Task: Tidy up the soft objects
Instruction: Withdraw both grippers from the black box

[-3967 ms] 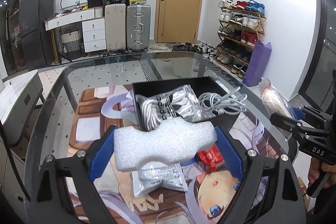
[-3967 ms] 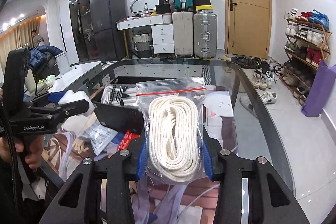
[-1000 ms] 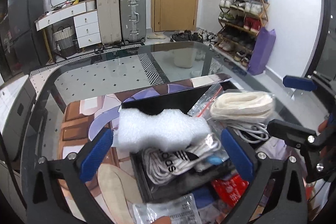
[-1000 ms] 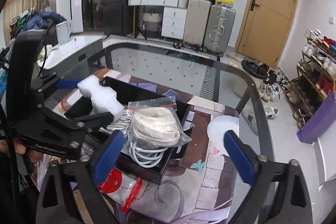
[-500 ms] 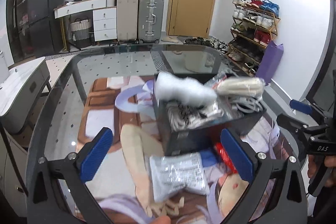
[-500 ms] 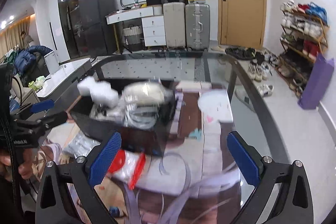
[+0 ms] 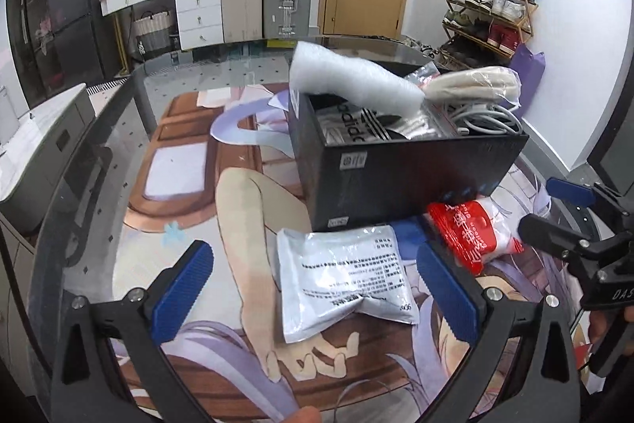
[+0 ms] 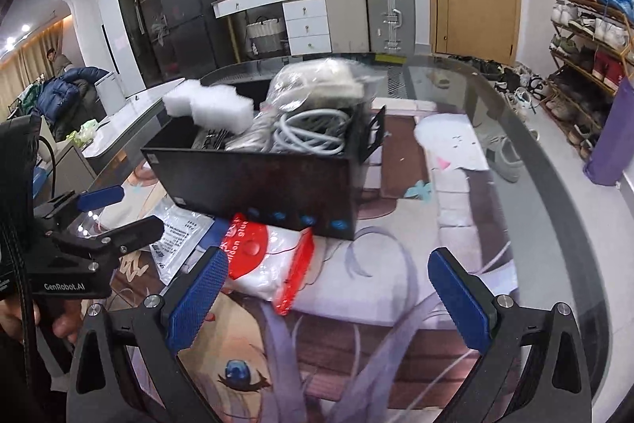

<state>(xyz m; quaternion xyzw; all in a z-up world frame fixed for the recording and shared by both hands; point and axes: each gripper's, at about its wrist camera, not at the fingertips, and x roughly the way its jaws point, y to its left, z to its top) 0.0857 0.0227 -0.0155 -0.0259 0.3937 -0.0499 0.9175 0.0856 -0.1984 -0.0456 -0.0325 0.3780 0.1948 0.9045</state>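
A black box (image 7: 404, 173) (image 8: 261, 181) on the table holds a white foam piece (image 7: 348, 78) (image 8: 210, 106), a bagged white rope (image 7: 475, 82) (image 8: 317, 78), a white cable coil (image 8: 313, 133) and a striped bag (image 7: 356, 129). In front of it lie a silver pouch (image 7: 344, 276) (image 8: 178, 240) and a red-and-white bag (image 7: 471, 228) (image 8: 269, 260). My left gripper (image 7: 317, 288) is open and empty above the silver pouch. My right gripper (image 8: 329, 292) is open and empty above the red-and-white bag.
The glass table (image 8: 535, 185) carries a printed cartoon mat (image 7: 190, 185). The right gripper shows at the right of the left wrist view (image 7: 574, 236). The left gripper shows at the left of the right wrist view (image 8: 99, 221). Suitcases, a shoe rack and a door stand beyond.
Both grippers let go of the foam piece and the rope bag, which now rest in the box. Both have drawn back and down towards the packets in front of the box.
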